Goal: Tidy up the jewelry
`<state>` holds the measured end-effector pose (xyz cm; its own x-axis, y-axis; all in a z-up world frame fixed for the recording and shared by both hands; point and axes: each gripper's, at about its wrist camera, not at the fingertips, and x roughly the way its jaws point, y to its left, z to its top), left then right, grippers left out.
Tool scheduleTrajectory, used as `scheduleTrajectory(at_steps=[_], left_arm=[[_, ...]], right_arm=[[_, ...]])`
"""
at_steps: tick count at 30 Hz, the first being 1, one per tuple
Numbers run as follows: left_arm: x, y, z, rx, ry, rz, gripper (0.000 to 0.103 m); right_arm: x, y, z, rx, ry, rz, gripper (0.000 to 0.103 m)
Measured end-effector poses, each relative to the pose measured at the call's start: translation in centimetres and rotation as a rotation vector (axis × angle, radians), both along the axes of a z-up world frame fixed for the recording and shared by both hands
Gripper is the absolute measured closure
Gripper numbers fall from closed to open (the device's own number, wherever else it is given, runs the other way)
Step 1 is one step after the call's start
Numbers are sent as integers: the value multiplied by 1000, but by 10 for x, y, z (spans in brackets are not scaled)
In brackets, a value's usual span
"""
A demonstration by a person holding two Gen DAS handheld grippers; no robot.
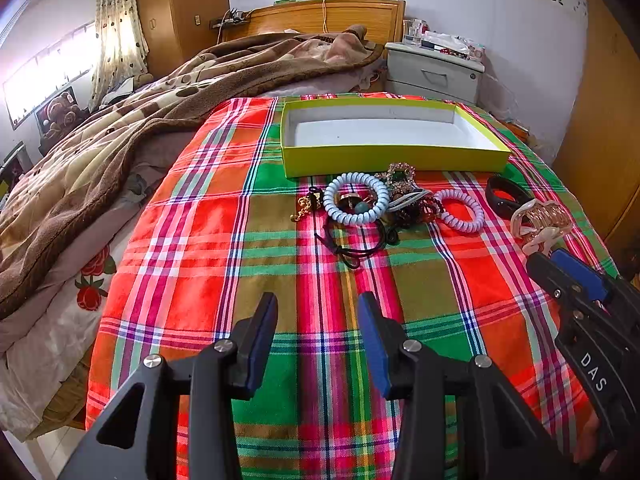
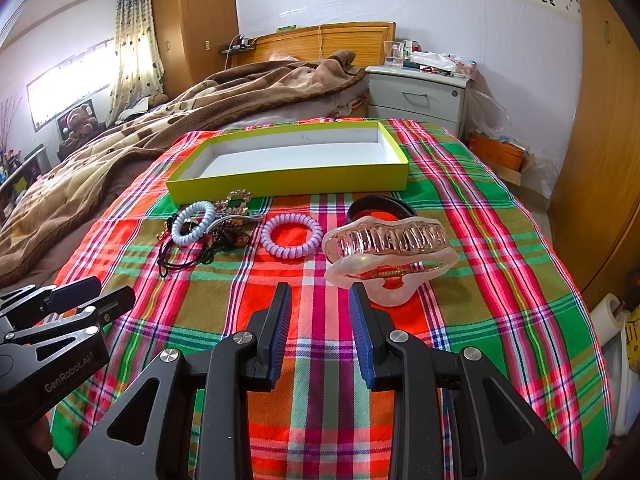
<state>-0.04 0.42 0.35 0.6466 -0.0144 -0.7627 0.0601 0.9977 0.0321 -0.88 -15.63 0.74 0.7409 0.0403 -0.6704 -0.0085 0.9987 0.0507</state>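
Observation:
A shallow yellow-green box [image 1: 392, 160] [image 2: 288, 188] with a white inside lies on the plaid cloth. In front of it sit a pale blue spiral hair tie [image 1: 356, 200] [image 2: 192, 224], a lilac spiral tie [image 1: 478, 216] [image 2: 318, 236], a black band [image 1: 504, 200] [image 2: 380, 202], black elastic cords [image 1: 352, 248] [image 2: 176, 260] and a tangle of beaded jewelry [image 1: 404, 192] [image 2: 232, 216]. A pink claw clip [image 1: 540, 220] [image 2: 388, 248] lies just ahead of my right gripper [image 2: 320, 296] [image 1: 552, 260], which is open with only cloth between its fingers. My left gripper [image 1: 316, 312] [image 2: 114, 292] is open over bare cloth, short of the pile.
A brown blanket [image 1: 120, 128] covers the bed's left and far side. A grey nightstand [image 1: 436, 68] stands behind the box on the right, and a wooden wardrobe [image 2: 608, 160] lines the right wall. The cloth drops off at the bed's right edge [image 2: 592, 320].

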Motion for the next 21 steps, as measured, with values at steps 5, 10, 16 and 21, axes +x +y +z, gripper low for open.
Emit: scheduleTrajectory(at_steps=[5,10,16,21], left_arm=[[5,1,1,-3,6,-6,60],[14,7,1,-28,18,-8,60],[29,15,1,-85,52,-15,60],[40,17,2,-82,57,-6,60]], right_arm=[[2,-12,3,20,-14,-15,73],[4,-36,3,74,-16,-48,70],[11,-57,1,147,3,-70,47],[21,-64,-7,300,48,-76,47]])
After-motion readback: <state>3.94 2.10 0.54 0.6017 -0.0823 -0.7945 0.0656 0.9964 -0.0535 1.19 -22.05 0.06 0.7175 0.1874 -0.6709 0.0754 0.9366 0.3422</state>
